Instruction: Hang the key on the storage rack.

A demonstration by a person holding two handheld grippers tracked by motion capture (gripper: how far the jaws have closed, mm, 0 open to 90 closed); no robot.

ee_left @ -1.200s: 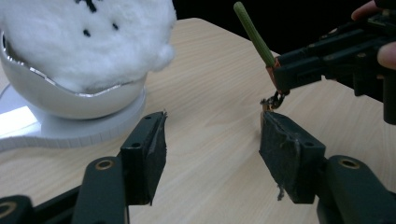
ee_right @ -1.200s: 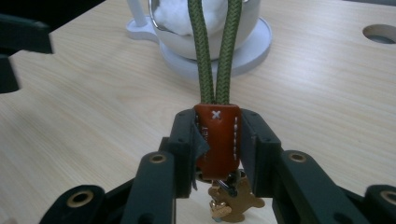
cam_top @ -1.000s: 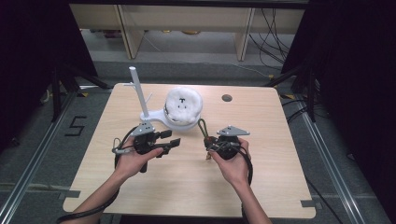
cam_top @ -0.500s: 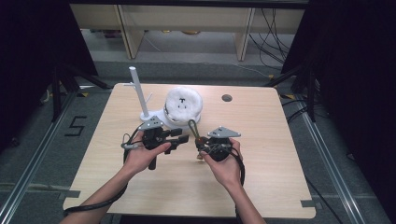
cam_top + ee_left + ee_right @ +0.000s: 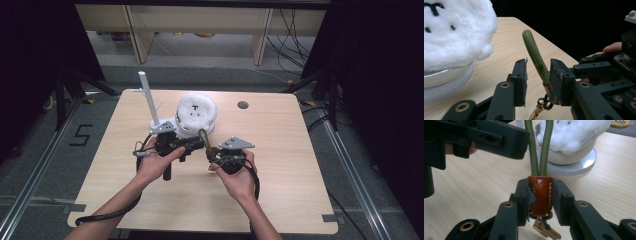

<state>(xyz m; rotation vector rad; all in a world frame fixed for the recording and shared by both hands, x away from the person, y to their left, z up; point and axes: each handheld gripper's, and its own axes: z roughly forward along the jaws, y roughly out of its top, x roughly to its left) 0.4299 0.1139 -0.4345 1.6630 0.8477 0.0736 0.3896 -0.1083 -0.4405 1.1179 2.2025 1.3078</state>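
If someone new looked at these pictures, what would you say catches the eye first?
First the fluffy white plush toy with a stitched face, sitting on a white round base at the table's far middle. Then the green cord loop with a brown leather tab, clamped in the right gripper just in front of it.

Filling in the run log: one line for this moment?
right tool: shut on keychain tab | left tool: closing around cord loop, not gripping | plush toy: behind

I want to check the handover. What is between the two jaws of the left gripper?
In the left gripper view, the green cord loop stands between the jaws, against one pad; the jaws have just been closing.
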